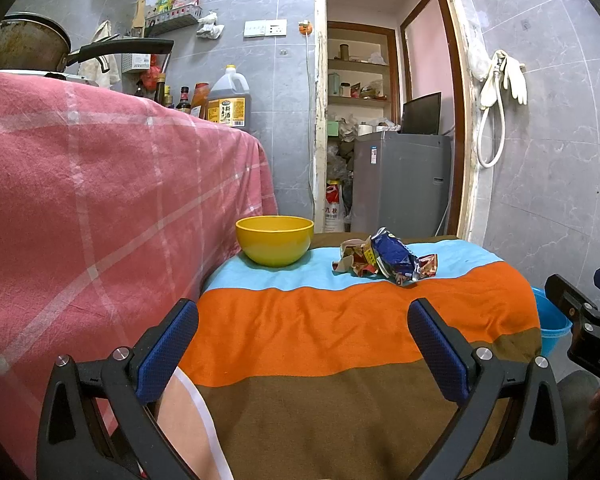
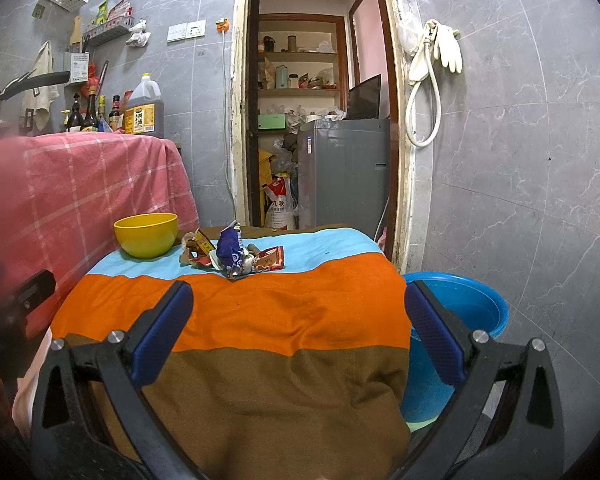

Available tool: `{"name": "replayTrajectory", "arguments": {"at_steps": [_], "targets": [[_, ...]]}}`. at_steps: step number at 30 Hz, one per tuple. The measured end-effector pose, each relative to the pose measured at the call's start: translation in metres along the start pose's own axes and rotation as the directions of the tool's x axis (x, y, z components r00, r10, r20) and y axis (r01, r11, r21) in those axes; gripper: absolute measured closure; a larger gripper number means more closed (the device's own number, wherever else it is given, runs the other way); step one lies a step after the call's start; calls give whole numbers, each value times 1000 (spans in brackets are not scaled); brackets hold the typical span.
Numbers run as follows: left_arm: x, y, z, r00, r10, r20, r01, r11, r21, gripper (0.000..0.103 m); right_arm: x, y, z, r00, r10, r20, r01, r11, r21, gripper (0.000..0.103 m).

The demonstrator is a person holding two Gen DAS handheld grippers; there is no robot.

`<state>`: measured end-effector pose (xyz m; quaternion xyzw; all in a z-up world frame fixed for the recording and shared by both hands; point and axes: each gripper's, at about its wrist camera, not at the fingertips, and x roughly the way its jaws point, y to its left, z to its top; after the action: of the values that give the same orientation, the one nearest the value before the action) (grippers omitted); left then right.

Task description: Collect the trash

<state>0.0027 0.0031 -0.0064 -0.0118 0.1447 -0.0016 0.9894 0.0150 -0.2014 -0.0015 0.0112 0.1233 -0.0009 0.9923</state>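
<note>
Both grippers, left (image 1: 303,344) and right (image 2: 299,328), level, jaws wide, toward wrappers (image 1: 386,258).

- A striped cloth (image 1: 340,320) in light blue, orange and brown covers the bench.
- A pink checked cloth (image 1: 100,184) drapes a higher surface to the left.
- A large oil jug (image 1: 229,98) stands beside several dark bottles (image 2: 88,114) on that surface.
- A long-handled pan (image 1: 32,42) sits at far left.
- A blue plastic basin (image 2: 460,308) stands on the floor, right of the bench.
- Pale rubber gloves (image 2: 446,46) and a looped white hose (image 2: 422,108) hang on the grey tiled wall.
- A grey appliance (image 2: 344,172) stands in the doorway, shelves (image 2: 300,72) behind it.
</note>
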Motion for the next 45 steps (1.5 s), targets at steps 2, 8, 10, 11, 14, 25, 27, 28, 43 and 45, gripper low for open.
{"name": "replayTrajectory", "arguments": {"at_steps": [2, 8, 10, 11, 14, 25, 27, 28, 43, 45], "targets": [[0, 0, 0, 1000, 0, 0, 0, 1000, 0, 1, 0, 0, 0, 1000, 0, 0, 0, 1000, 1, 0], [0, 0, 0, 1000, 1, -1, -1, 1000, 0, 1, 0, 0, 0, 1000, 0, -1, 0, 1000, 1, 0], [0, -1, 0, 1000, 0, 0, 0, 1000, 1, 1, 0, 0, 0, 1000, -1, -1, 1, 1000, 1, 0], [0, -1, 0, 1000, 0, 0, 0, 1000, 1, 1, 1, 0, 0, 1000, 0, -1, 0, 1000, 1, 0], [0, 0, 0, 1000, 0, -1, 0, 1000, 1, 1, 0, 0, 0, 1000, -1, -2, 1, 1000, 1, 0], [-1, 0, 1, 1000, 1, 0, -1, 1000, 0, 1, 1, 0, -1, 1000, 0, -3, 0, 1000, 2, 0], [-1, 0, 1, 1000, 1, 0, -1, 1000, 0, 1, 1, 1, 0, 1000, 0, -3, 0, 1000, 2, 0], [-1, 0, 1, 1000, 1, -1, -1, 1000, 0, 1, 1, 1, 0, 1000, 0, -3, 0, 1000, 2, 0], [21, -5, 14, 1000, -11, -21, 11, 1000, -4, 1, 14, -7, 10, 1000, 10, -6, -10, 1000, 14, 0], [29, -6, 20, 1000, -12, -25, 12, 1000, -7, 1, 15, -10, 17, 1000, 7, 9, -7, 1000, 14, 0]]}}
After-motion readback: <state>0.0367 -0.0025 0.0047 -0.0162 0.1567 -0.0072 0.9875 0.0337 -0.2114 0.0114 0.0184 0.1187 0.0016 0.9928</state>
